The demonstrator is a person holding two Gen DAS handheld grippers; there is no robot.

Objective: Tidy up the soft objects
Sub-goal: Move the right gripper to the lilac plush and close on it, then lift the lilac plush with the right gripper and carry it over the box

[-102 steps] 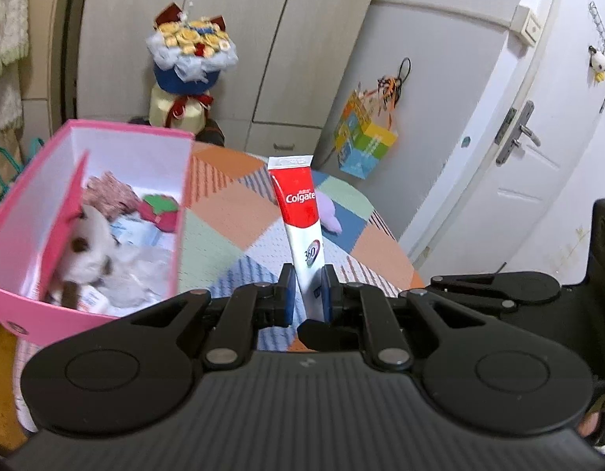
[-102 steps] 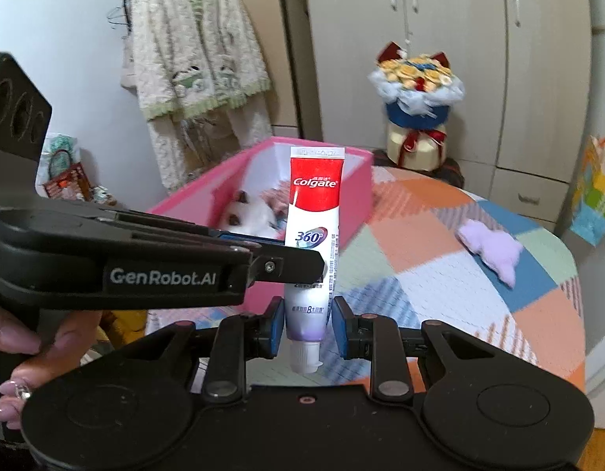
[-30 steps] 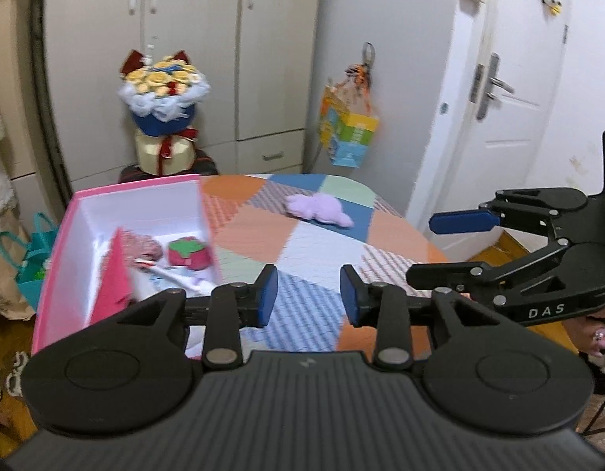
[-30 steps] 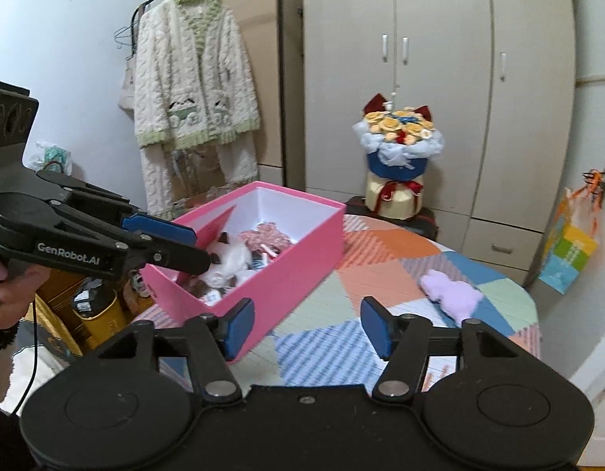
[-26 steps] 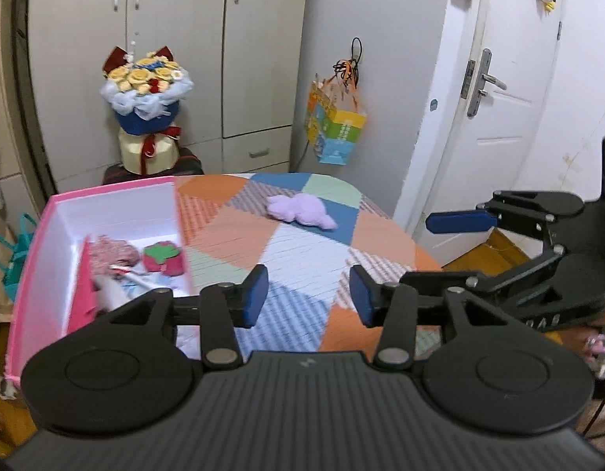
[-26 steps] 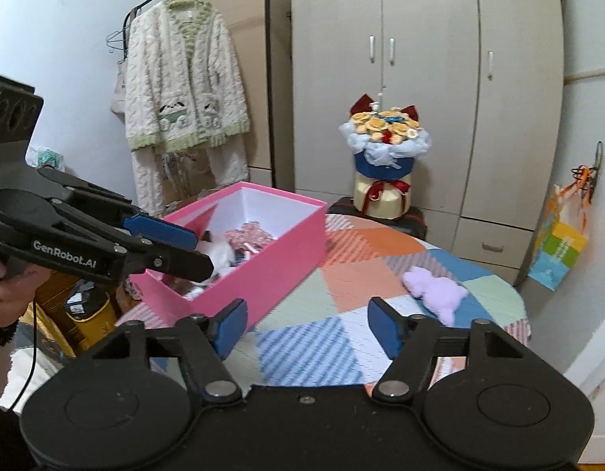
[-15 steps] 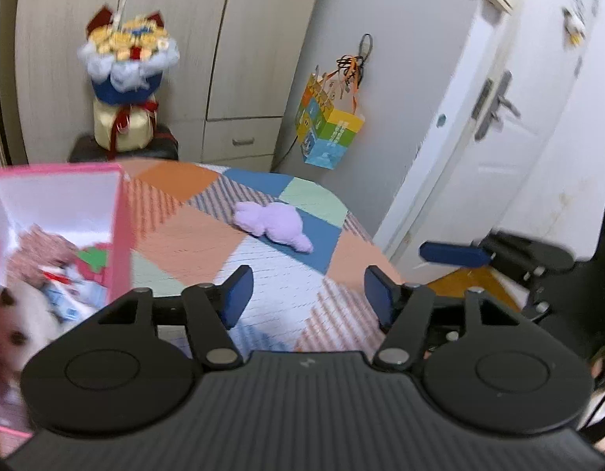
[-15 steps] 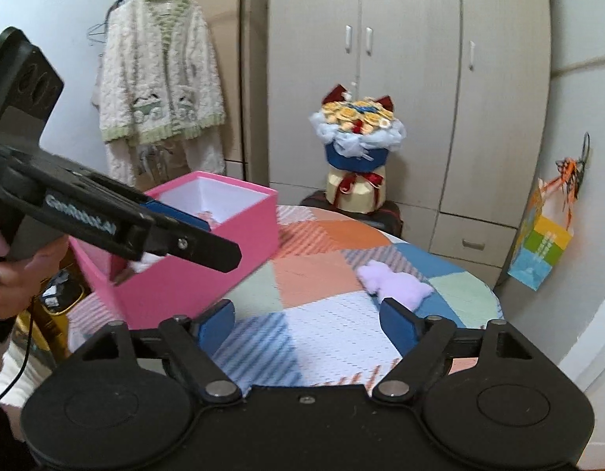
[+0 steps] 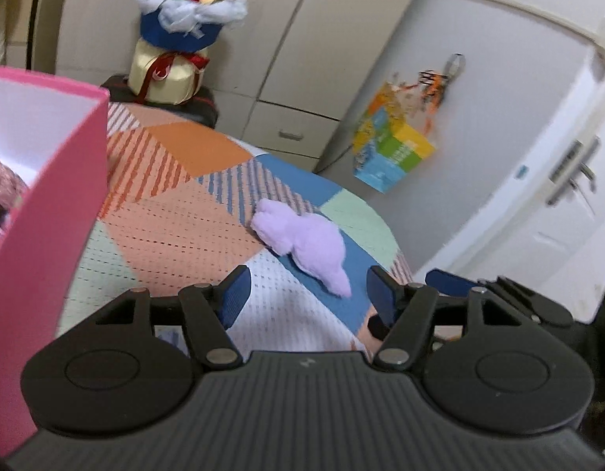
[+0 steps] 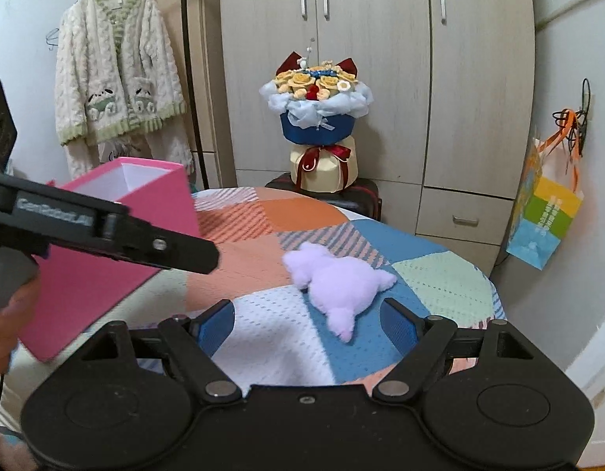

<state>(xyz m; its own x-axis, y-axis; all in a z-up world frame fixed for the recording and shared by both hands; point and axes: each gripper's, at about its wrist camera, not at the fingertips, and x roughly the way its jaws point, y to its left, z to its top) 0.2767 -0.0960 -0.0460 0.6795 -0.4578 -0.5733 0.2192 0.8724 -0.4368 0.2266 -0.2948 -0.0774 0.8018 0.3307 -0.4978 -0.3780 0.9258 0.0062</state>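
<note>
A lilac plush toy (image 9: 302, 239) (image 10: 338, 282) lies on the patchwork tablecloth (image 9: 177, 231) (image 10: 271, 337), near the table's far right side. My left gripper (image 9: 308, 288) is open just short of the toy, with nothing between its blue pads. My right gripper (image 10: 306, 324) is open wide, also close in front of the toy and empty. The pink box (image 9: 47, 216) (image 10: 86, 286) stands at the left with soft things inside, mostly hidden by its wall. The left gripper (image 10: 184, 253) reaches in from the left in the right wrist view. The right gripper (image 9: 451, 278) shows at the left wrist view's right edge.
A flower bouquet (image 10: 318, 106) stands on a dark stool behind the table, in front of wardrobe doors. A knitted cardigan (image 10: 114, 78) hangs at the left. A colourful gift bag (image 10: 545, 216) hangs at the right, near a white door (image 9: 569, 172). The table's rounded edge runs just right of the toy.
Both grippers have dropped the toothpaste tube, spread their jaws wider, and moved forward and down towards the lilac toy. The pink box has slid to the left of both views.
</note>
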